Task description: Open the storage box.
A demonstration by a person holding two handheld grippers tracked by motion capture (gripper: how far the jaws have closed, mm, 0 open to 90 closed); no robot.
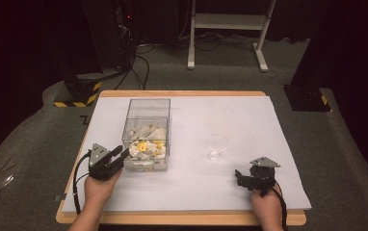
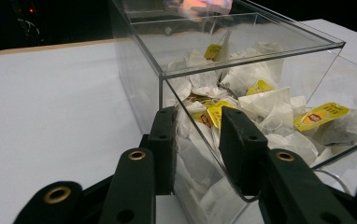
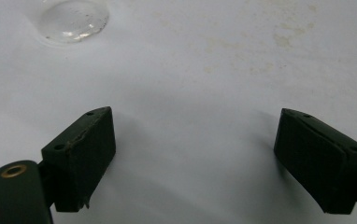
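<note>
Black jaws of my left gripper (image 2: 197, 140) rise up closest in the left gripper view. They stand at the near corner of the clear box (image 2: 242, 60), one jaw on the outside of the wall and one on the inside. The gap between them is small, and the thin clear wall runs through it. I cannot tell if the pads press on the wall or just sit beside it. No tea bag is between the jaws.

Inside the box lies a heap of tea bags (image 2: 260, 107), white with little yellow tags. The box has no lid on. From the high view, my left gripper (image 1: 120, 155) sits at about 8 o'clock on the table, touching the box at its near left corner. The box (image 1: 147, 113) stands a bit left of the middle.

My right gripper (image 3: 193, 158) is let go wide, with nothing in it. Its jaws hang just over the white sheet (image 3: 204, 70). In the high view it (image 1: 242, 179) sits at about 4 o'clock. A small clear glass (image 1: 217, 146) stands near it, toward 12 o'clock from it, and apart from the box.

White sheet covers the wooden table (image 1: 182, 219). It has some faint stains. The floor around is grey carpet (image 1: 346, 159), and the room behind is dark, with cables (image 1: 138, 62) and a white frame (image 1: 230, 21) at 12 o'clock.
</note>
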